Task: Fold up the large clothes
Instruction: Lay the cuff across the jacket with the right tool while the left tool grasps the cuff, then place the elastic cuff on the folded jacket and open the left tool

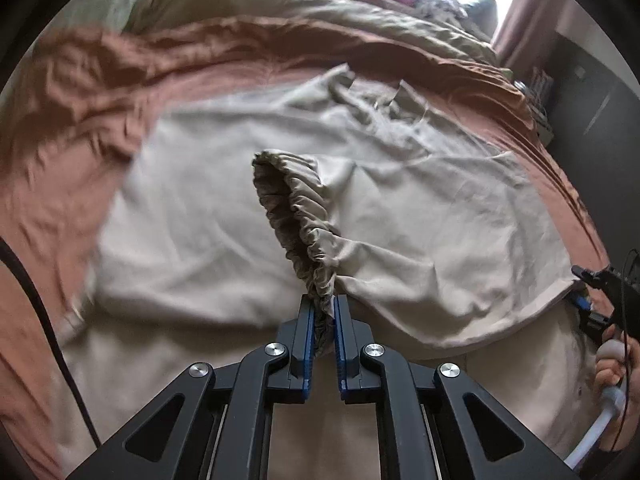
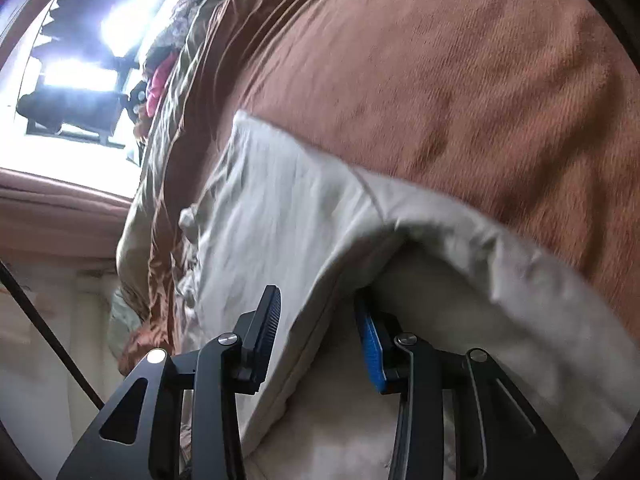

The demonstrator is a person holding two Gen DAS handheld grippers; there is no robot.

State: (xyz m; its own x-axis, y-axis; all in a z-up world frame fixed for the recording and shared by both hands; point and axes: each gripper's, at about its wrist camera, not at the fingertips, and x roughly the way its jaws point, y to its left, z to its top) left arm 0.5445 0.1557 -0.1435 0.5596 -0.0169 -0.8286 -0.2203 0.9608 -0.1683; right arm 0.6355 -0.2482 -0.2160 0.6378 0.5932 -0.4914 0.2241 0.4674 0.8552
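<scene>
Beige pants [image 1: 400, 208] lay across the bed [image 1: 80, 184]. Left tool [image 1: 325, 320] pinched the gathered waistband; right tool [image 2: 316, 320] sat half-wide, fold edge between its pads, not clearly clamped.

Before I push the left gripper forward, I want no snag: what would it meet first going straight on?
The left gripper is already clamped on the elastic waistband of the beige trousers. Straight on, it would likely bunch that gathered band, then meet the trouser fabric lying on the rust-brown bedspread; depth is unclear.
</scene>
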